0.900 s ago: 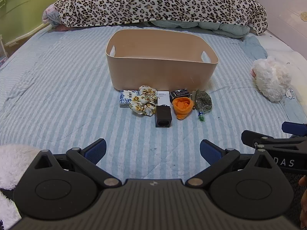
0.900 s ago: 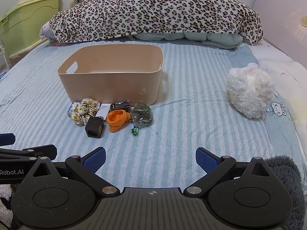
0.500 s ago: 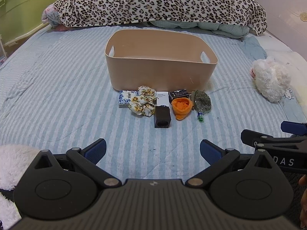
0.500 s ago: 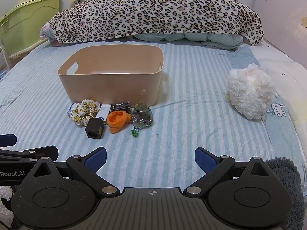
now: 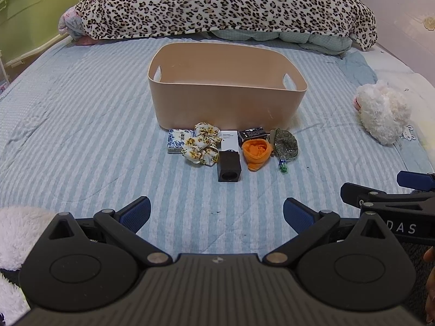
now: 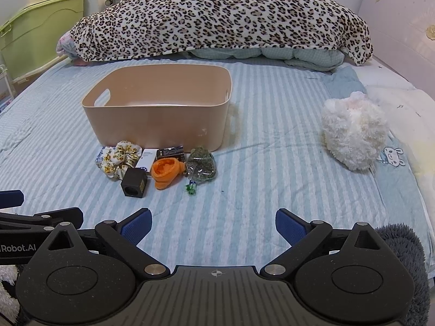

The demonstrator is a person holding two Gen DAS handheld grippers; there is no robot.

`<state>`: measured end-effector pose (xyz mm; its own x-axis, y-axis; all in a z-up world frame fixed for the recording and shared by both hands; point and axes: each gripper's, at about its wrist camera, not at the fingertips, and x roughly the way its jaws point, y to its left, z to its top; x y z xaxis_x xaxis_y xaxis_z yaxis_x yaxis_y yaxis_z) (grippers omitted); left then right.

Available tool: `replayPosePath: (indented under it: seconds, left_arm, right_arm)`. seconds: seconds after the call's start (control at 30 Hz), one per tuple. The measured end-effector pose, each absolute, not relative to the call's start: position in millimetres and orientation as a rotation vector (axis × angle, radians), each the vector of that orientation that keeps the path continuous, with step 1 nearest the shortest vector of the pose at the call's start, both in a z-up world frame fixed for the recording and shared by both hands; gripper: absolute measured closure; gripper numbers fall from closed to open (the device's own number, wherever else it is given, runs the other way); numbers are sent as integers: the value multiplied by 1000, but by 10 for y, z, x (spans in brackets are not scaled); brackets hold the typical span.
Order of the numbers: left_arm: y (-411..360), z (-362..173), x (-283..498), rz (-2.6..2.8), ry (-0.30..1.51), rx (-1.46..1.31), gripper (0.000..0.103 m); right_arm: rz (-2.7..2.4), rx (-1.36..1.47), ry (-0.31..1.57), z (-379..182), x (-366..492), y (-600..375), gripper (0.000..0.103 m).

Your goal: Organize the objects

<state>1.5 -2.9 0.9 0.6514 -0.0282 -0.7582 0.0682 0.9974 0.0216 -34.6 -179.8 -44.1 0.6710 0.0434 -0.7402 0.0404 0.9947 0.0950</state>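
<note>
A beige bin [image 5: 227,100] [image 6: 157,116] stands on the striped bed, with nothing showing inside it. In front of it lie a blue-white packet [image 5: 176,139], a floral scrunchie [image 5: 201,144] [image 6: 119,159], a white box [image 5: 229,140] [image 6: 146,159], a small black box [image 5: 252,133] [image 6: 170,152], a black cube [image 5: 229,166] [image 6: 134,182], an orange cloth [image 5: 256,152] [image 6: 165,172] and a green mesh pouch [image 5: 285,144] [image 6: 201,165]. My left gripper [image 5: 216,214] and right gripper [image 6: 213,226] are both open and empty, well short of the objects.
A white plush toy [image 5: 382,112] [image 6: 353,133] lies at the right. A leopard-print blanket [image 5: 217,2] [image 6: 217,16] is heaped behind the bin. A green cabinet [image 5: 30,13] stands at the far left. White fluff [image 5: 16,231] and dark grey fluff [image 6: 402,244] lie near the grippers.
Both grippers have shifted only slightly; the objects sit a touch nearer in the right view. Nothing was taken hold of.
</note>
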Motion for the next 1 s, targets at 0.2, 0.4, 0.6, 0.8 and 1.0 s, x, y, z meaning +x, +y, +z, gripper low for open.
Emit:
replayPosePath:
  seconds: [0.2,0.4,0.6,0.8,1.0]
  left_arm:
    - [-31,13,16,-57,859,50,0]
    - [-32,0,28,-61,864,46,0]
    - [-71,-33,89,-47,861,61,0]
    - [-72,-100,230,-39,886,57,0]
    - [-68,-196,405,-21,900,69,0]
  right_arm:
    - [1,109,836,-437,-349,-1799,4]
    - [2,111,842,-452,-334,-1801,4]
    - [-1,119,842,-481,-255,-1826,3]
    - [-4,135,850,-544,-96,-1885,0]
    - [-14,121,856,-608,123,-1923,0]
